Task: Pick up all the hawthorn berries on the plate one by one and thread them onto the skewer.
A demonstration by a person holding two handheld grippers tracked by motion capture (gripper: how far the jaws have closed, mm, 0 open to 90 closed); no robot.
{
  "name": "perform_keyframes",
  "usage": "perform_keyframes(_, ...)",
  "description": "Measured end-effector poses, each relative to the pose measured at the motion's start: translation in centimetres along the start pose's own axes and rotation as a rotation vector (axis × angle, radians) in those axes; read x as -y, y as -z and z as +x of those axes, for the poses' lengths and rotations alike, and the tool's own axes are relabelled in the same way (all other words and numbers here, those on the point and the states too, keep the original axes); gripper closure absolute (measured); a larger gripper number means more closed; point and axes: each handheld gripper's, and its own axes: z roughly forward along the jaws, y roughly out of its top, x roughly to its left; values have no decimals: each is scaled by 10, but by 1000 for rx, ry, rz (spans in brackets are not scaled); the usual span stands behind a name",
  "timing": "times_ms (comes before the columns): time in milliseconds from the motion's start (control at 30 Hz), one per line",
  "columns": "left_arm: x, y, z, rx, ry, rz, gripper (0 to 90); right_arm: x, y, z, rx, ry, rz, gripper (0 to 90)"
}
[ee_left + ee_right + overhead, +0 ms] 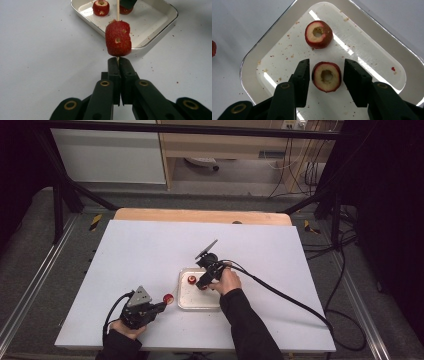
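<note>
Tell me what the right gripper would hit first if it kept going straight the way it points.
Probably the cored red fruit piece between its open jaws, then the white tray floor beneath; depth is unclear.

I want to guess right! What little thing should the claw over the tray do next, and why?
Probably squeeze shut. The right claw sits around the nearer cored fruit piece in the tray, with a gap on each side, so it isn't gripping yet. The left claw already holds a skewer carrying one piece, so this one likely goes on next.
</note>
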Motion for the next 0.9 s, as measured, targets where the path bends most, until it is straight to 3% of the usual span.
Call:
perform_keyframes(433, 0, 0, 0, 1, 1, 2, 880, -1, -2, -2, -3, -38, 17, 605)
perform_keyframes(600, 0, 1, 0, 0, 2, -3, 880, -1, 4, -1, -21, -47, -34, 608)
perform_keyframes(900, -1, 2, -1, -7, 10, -19, 880, 5, 39, 7, -36, -50, -169, 610)
